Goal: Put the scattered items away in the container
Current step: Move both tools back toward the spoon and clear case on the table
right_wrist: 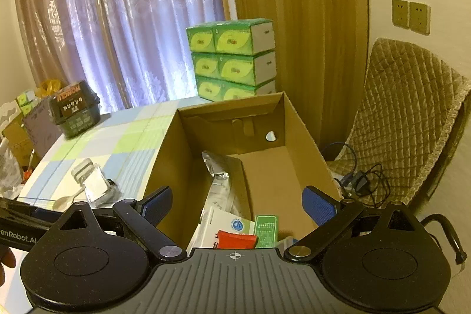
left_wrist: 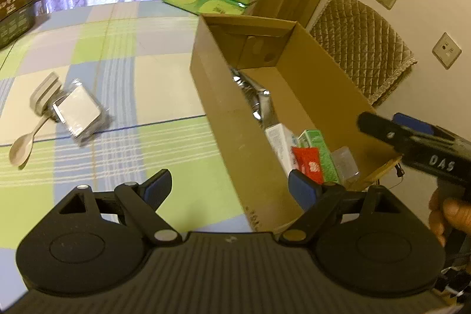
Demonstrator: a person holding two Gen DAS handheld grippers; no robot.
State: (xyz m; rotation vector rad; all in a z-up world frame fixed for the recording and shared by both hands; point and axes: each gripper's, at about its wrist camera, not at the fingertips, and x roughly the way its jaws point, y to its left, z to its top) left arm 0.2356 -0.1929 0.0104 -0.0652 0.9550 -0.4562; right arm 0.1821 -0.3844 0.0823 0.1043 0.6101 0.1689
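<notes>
Still outside: spoon (left_wrist: 23,146), beyond jaws.

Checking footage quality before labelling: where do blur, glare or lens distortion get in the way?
Left wrist view: the beige plastic spoon and clear-wrapped white packet look motion-smeared; checked tablecloth lines bow from the fisheye. Right wrist view: backlit purple curtain glares; brown cardboard box interior stays dim.

We see stacked green tissue packs (right_wrist: 232,59) before lilac curtains (right_wrist: 117,19), and a quilted chair (right_wrist: 412,114) beneath wall sockets (right_wrist: 410,16).
</notes>
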